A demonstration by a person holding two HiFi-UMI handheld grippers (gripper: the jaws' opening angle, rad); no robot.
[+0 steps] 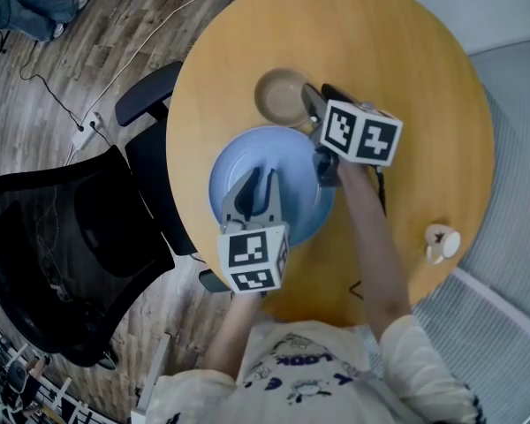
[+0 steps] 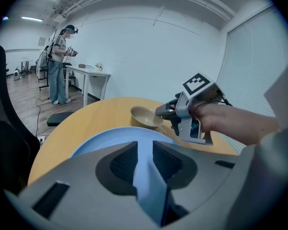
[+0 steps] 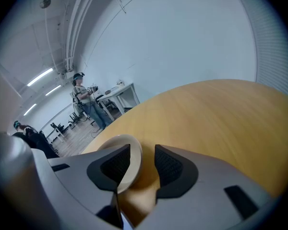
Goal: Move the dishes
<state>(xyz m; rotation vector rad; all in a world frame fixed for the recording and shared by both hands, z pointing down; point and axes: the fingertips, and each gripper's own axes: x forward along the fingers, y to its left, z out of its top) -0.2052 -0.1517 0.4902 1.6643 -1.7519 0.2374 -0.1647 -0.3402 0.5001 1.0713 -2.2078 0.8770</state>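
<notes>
A pale blue plate (image 1: 238, 162) lies in the middle of the round wooden table (image 1: 406, 60). Behind it stands a beige bowl (image 1: 281, 95). My left gripper (image 1: 259, 177) hovers over the plate's near half, its jaws a narrow gap apart; the plate (image 2: 110, 140) shows through that gap in the left gripper view. My right gripper (image 1: 311, 95) is at the bowl's right rim. In the right gripper view the bowl's rim (image 3: 134, 159) stands between the jaws, against the left pad and clear of the right one. The left gripper view shows the right gripper (image 2: 159, 111) at the bowl (image 2: 145, 116).
A small white and tan object (image 1: 442, 241) sits near the table's right edge. A black office chair (image 1: 71, 254) and a dark stool (image 1: 146, 104) stand to the left. A person (image 2: 60, 63) stands far off by a white desk (image 2: 89, 78).
</notes>
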